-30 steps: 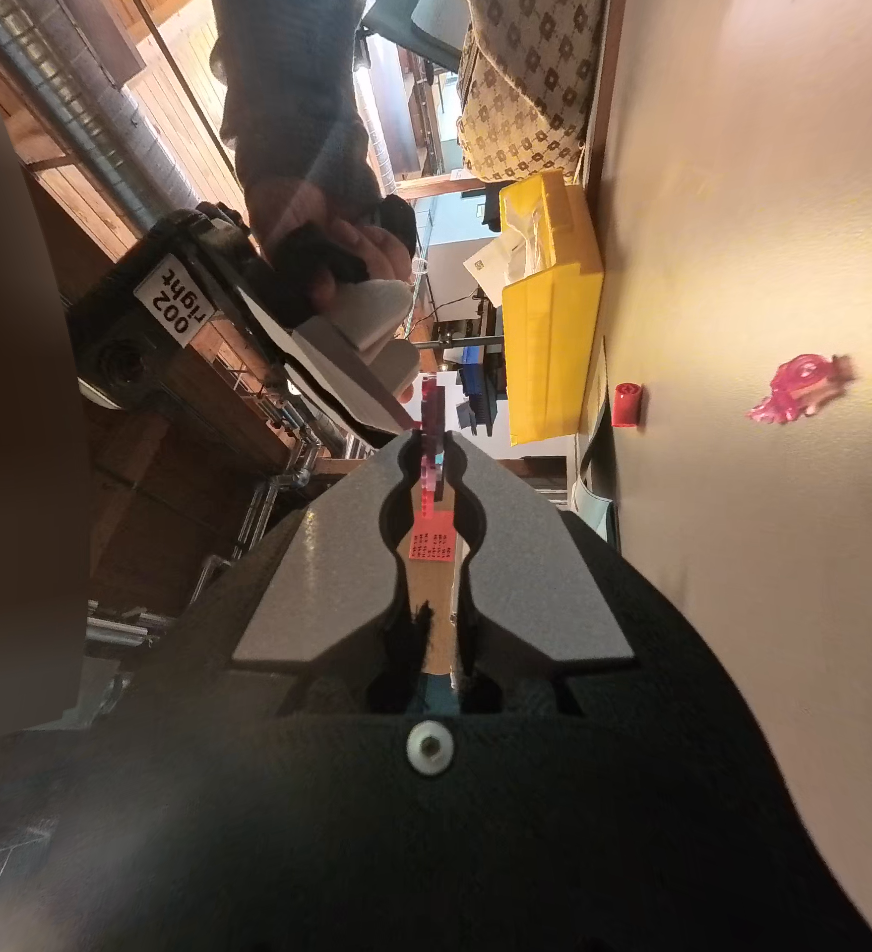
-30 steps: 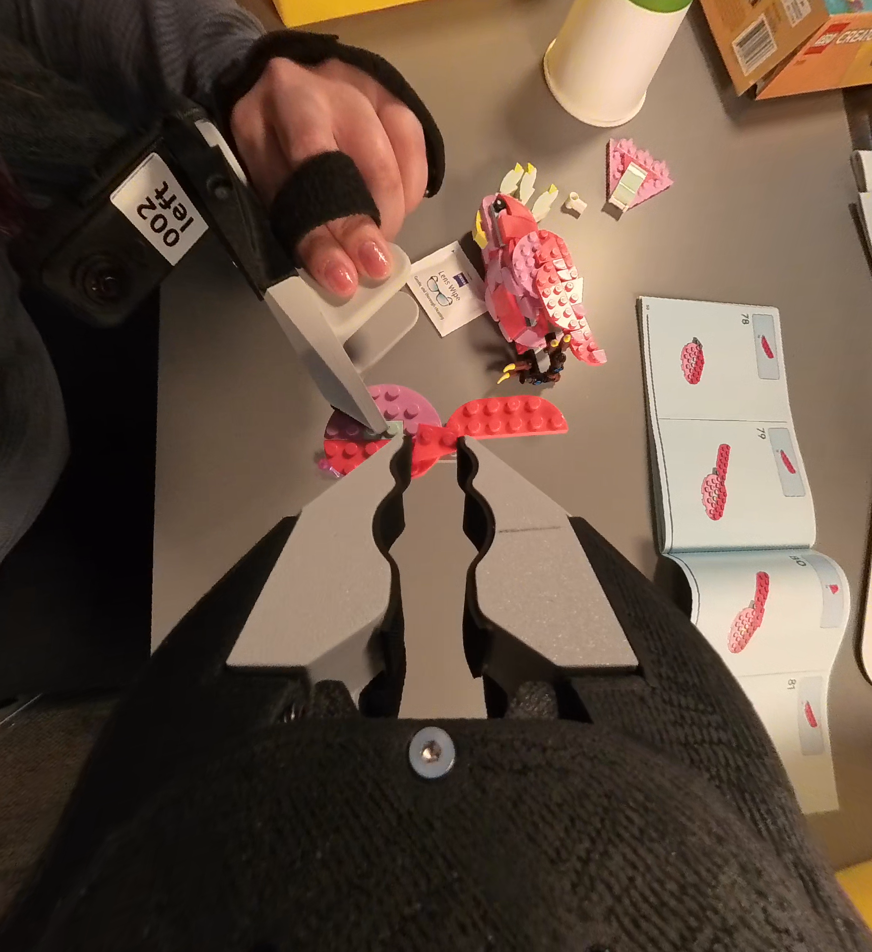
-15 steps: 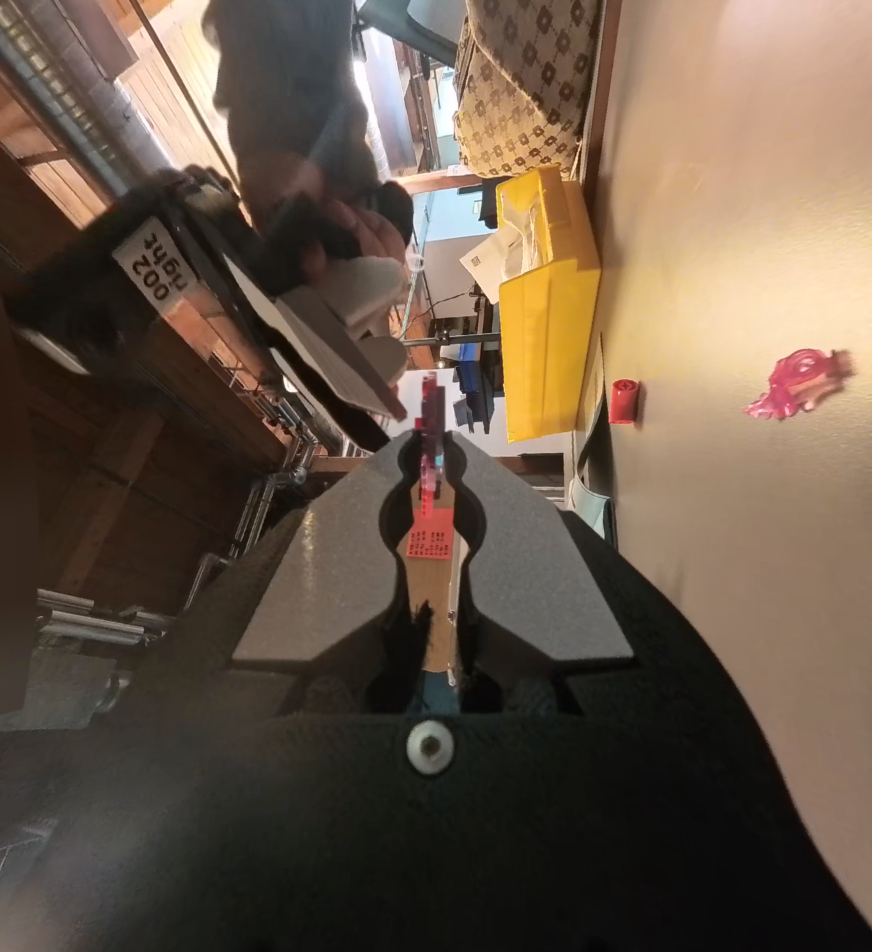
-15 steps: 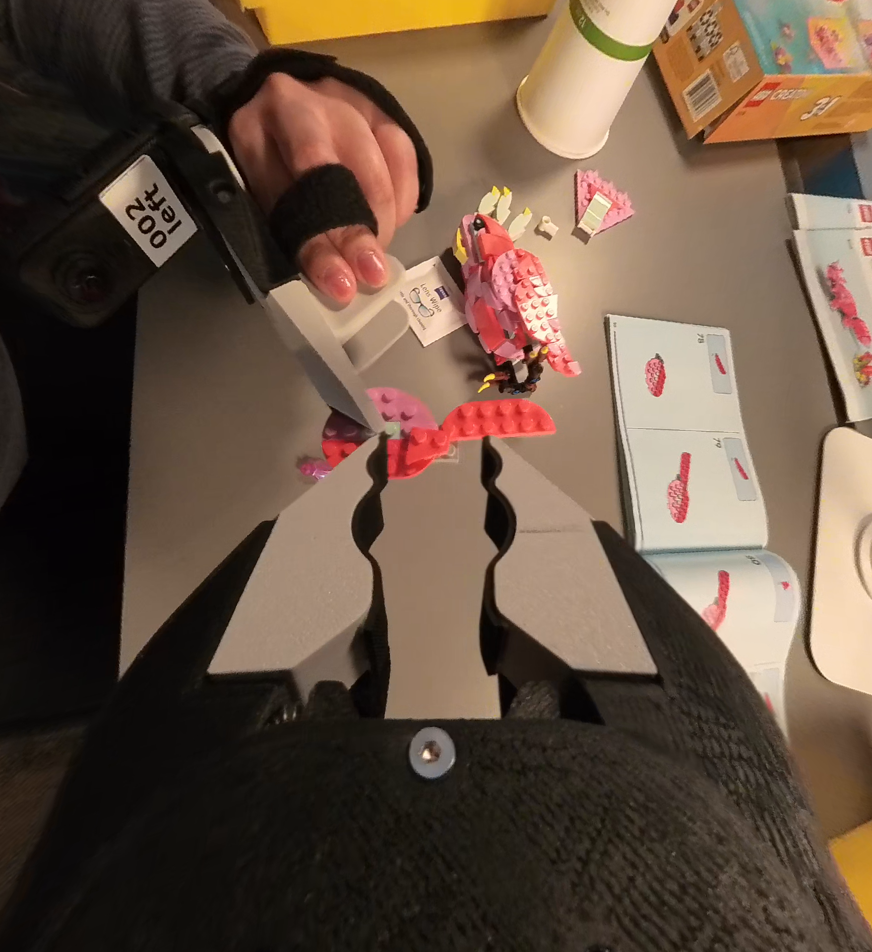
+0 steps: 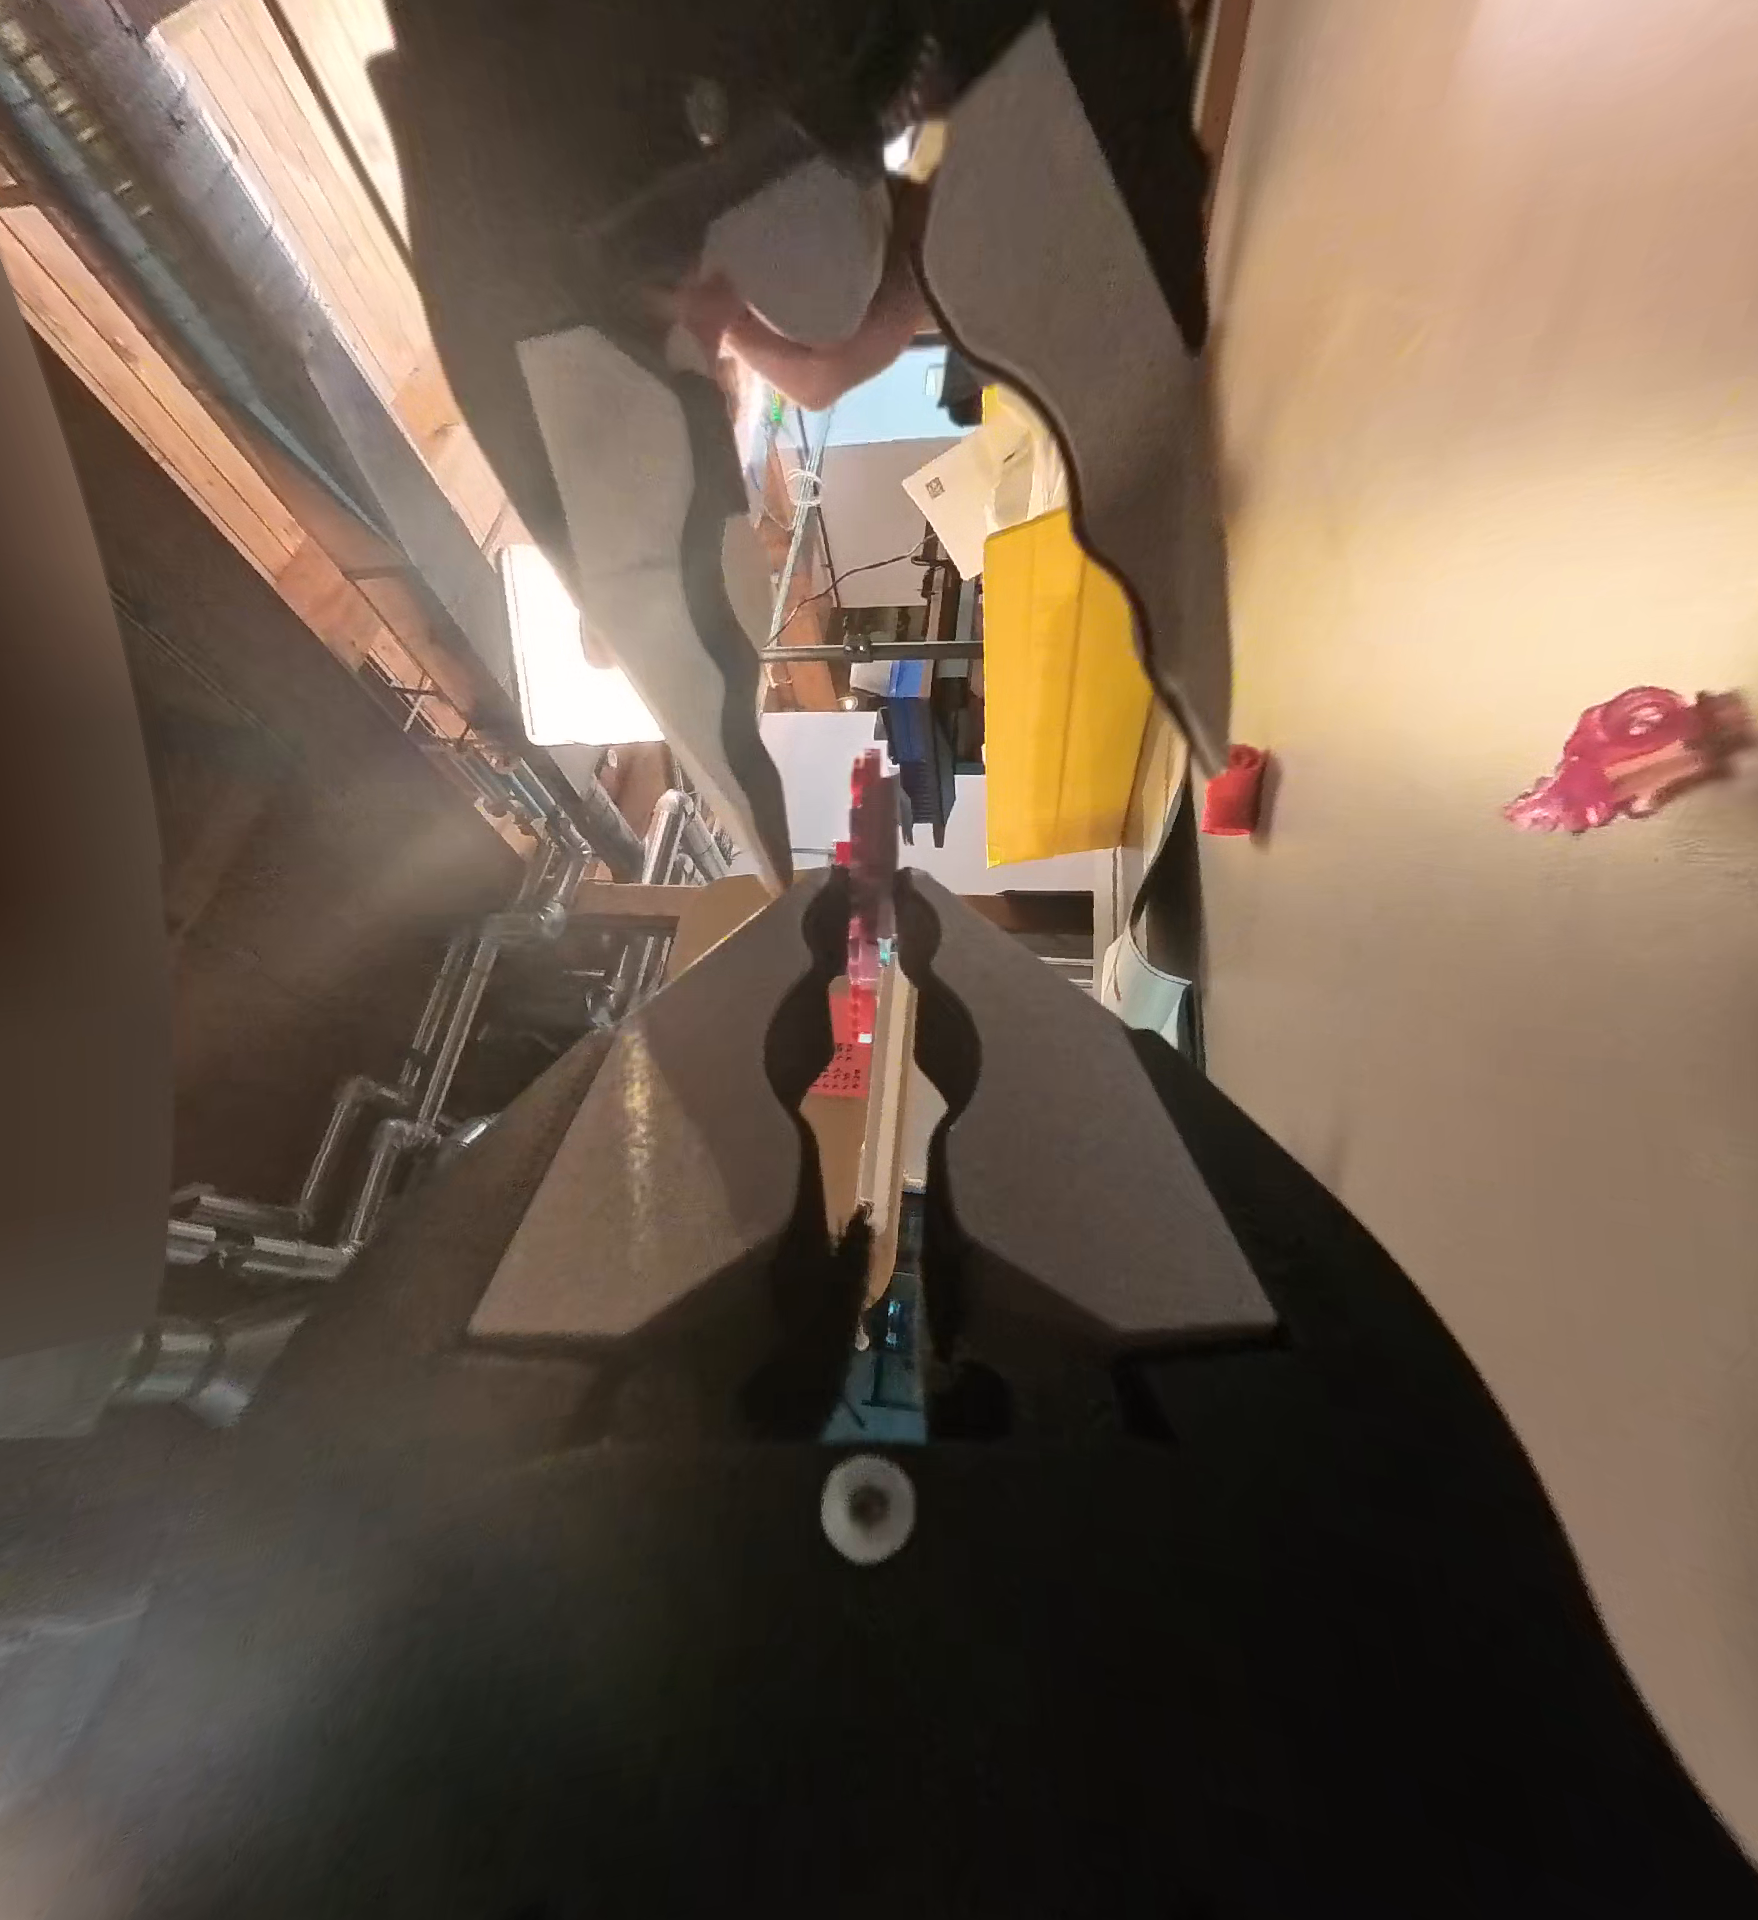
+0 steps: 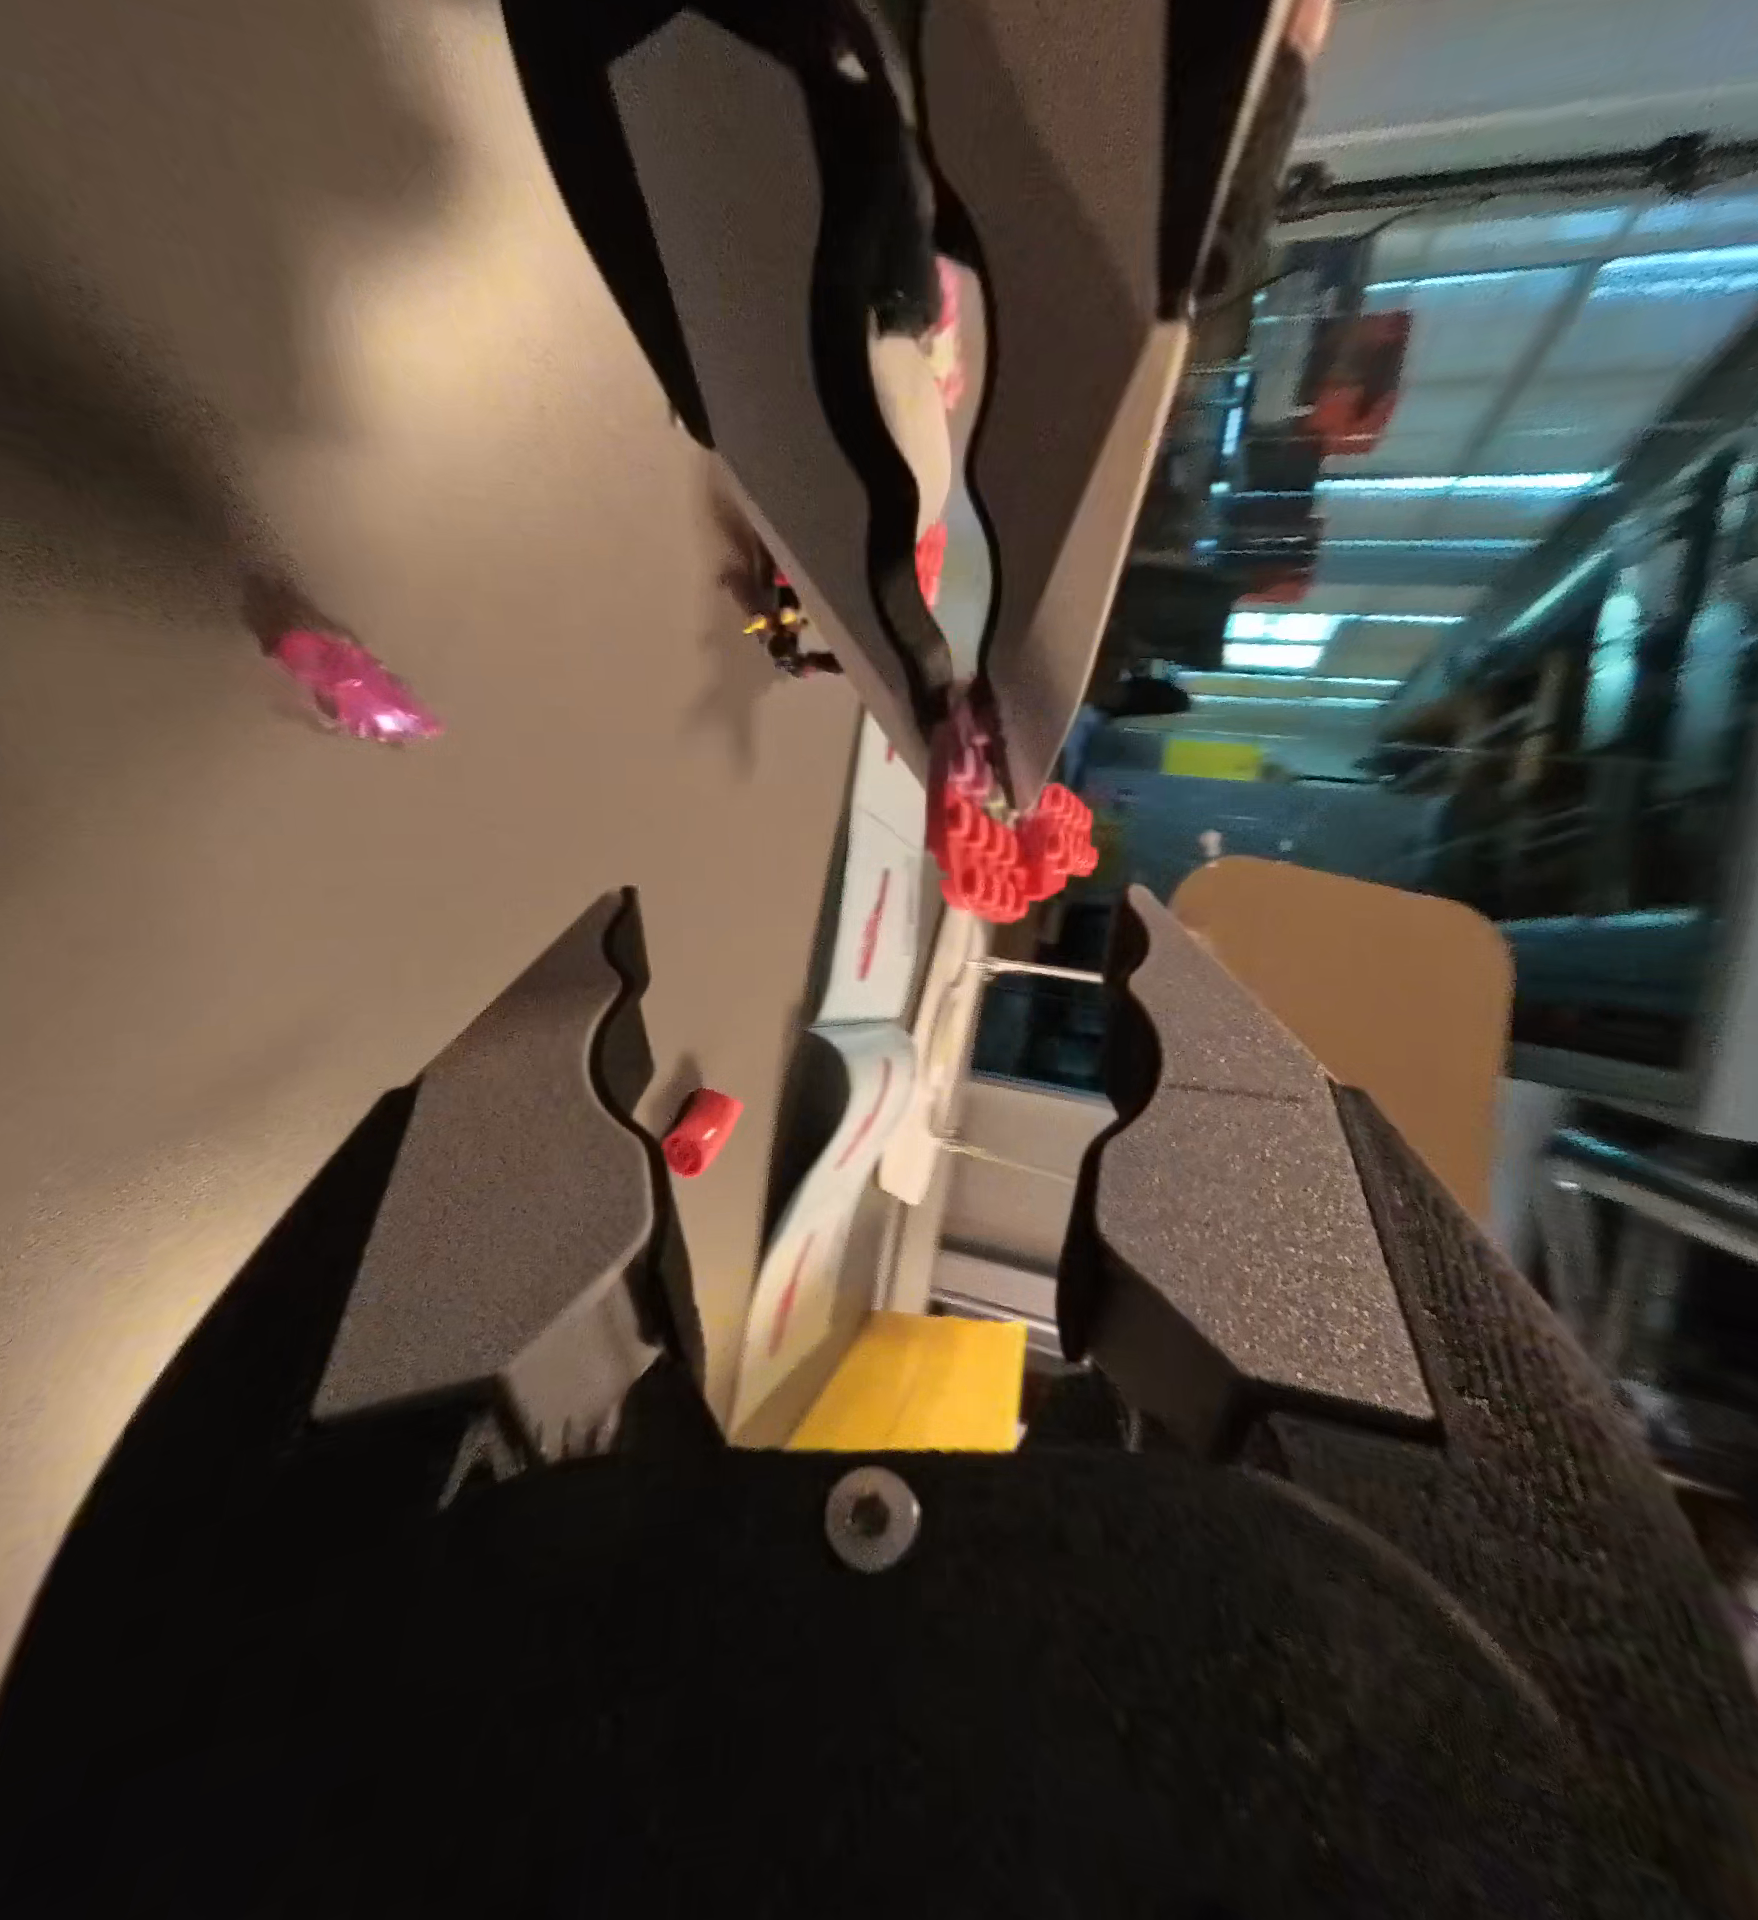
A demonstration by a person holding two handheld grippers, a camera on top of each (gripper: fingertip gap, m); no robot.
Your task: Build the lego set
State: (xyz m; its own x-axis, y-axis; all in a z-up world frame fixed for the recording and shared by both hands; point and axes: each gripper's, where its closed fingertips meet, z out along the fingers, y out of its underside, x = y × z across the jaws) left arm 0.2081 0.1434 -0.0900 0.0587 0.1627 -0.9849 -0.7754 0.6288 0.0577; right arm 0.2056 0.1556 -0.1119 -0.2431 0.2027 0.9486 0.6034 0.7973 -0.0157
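My left gripper (image 5: 867, 883) is shut on a flat assembly of red and pink bricks (image 5: 870, 831), seen edge-on and held above the table. In the right wrist view the same left gripper (image 6: 968, 717) comes down from the top and pinches the assembly (image 6: 1010, 852) at its pink end, with the red studded plates hanging free. My right gripper (image 6: 880, 904) is wide open and empty, just short of the assembly. It shows in the left wrist view (image 5: 1000, 821) with its fingers spread to either side of the assembly.
A small red round brick (image 6: 700, 1132) and a clear pink piece (image 6: 355, 691) lie on the grey table (image 6: 231, 935); both also show in the left wrist view (image 5: 1230, 795) (image 5: 1633, 758). A yellow bin (image 5: 1051, 675), open booklets (image 6: 854, 1143) and a cardboard box (image 6: 1374, 987) are nearby.
My right gripper opened wide from nearly shut at the red plates and swung round to face the left gripper. The left gripper stayed shut on the assembly.
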